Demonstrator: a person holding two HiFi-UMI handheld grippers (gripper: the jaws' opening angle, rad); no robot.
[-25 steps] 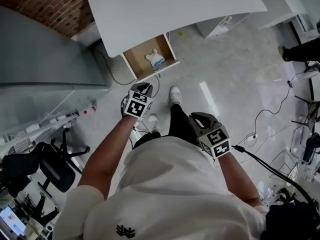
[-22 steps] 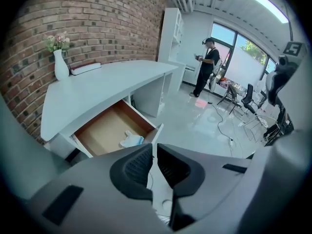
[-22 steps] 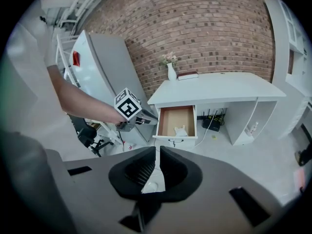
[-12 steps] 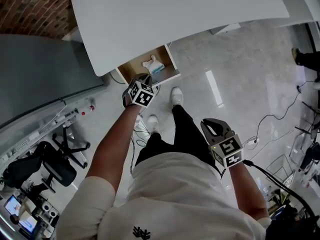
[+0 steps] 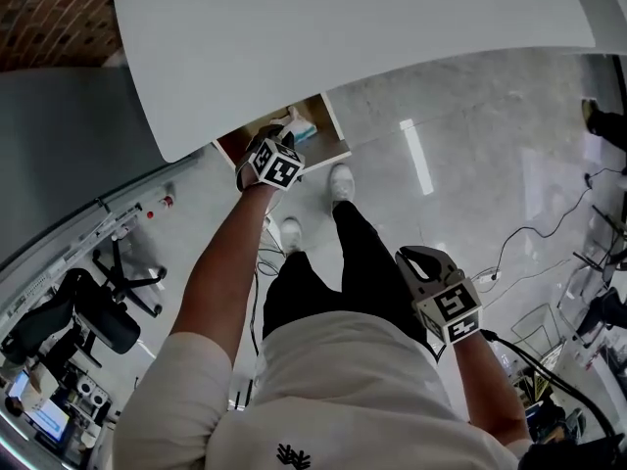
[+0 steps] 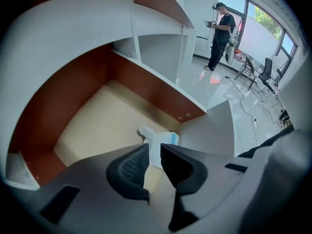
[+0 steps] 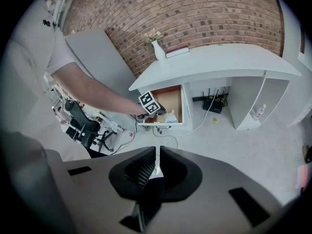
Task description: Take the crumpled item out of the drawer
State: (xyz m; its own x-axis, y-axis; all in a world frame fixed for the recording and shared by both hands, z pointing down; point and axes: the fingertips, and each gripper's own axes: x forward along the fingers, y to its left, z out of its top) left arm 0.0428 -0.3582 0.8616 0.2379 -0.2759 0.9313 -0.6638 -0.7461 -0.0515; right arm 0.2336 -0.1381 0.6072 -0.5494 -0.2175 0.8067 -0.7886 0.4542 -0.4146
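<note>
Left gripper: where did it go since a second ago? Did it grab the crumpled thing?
The left gripper moved forward over the open drawer, and its jaws parted a little, aimed at the crumpled item. It has not taken hold of it. The crumpled item stayed in the drawer, and the right gripper stayed back, jaws shut and empty.

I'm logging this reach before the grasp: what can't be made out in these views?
1. Crumpled item: in the left gripper view, its near part is hidden behind the jaws of the left tool.
2. Drawer: in the head view, most of it lies under the desk top and the left tool.
3. Crumpled item, right gripper view: too small to tell what it is.
</note>
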